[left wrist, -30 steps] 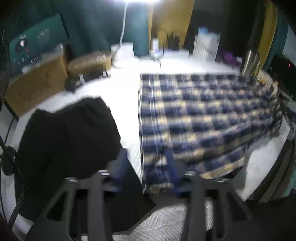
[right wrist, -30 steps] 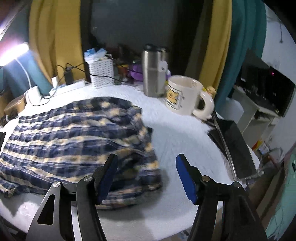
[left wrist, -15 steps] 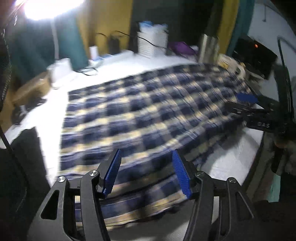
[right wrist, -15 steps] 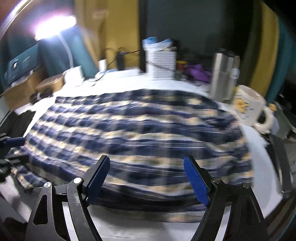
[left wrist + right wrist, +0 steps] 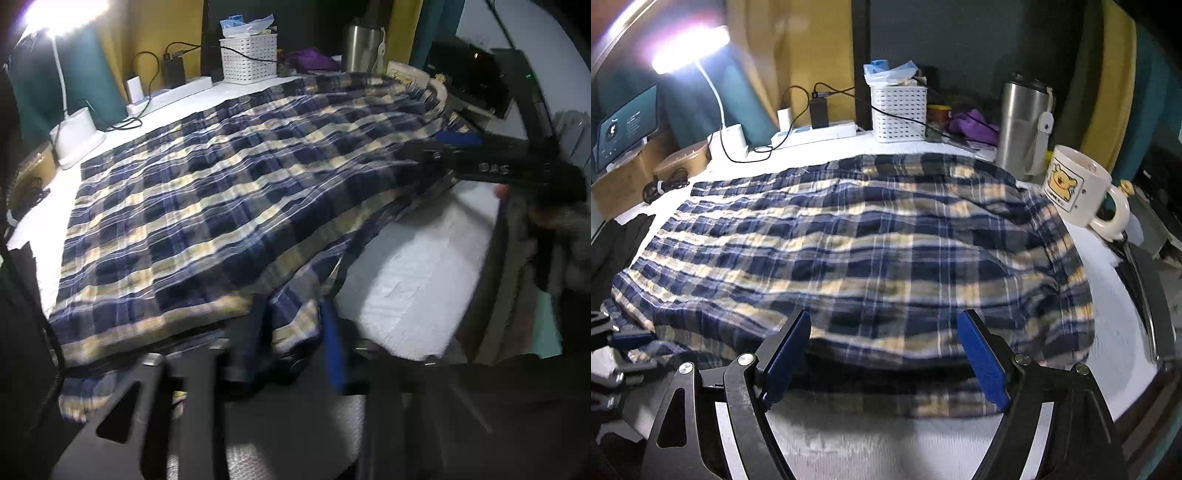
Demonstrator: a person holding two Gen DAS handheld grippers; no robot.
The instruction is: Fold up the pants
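The white textured table carries the navy, cream and white plaid cotton pants, spread flat across most of it, their near hem blurred and shadowed in both views. A dark garment at the table's left edge is cut off and hard to read. 1 second ago the left camera looked at that dark cloth; now it faces the plaid hem. The left gripper, angled steeply down, is closing its 2 blue-padded jaws with a fold of hem between them; motion blur hides whether the pads press yet. The right gripper, also tilted down, holds its jaws wide apart just over the near hem, wider than 1 second ago, nothing gripped. A white bear mug stands beside the waistband.
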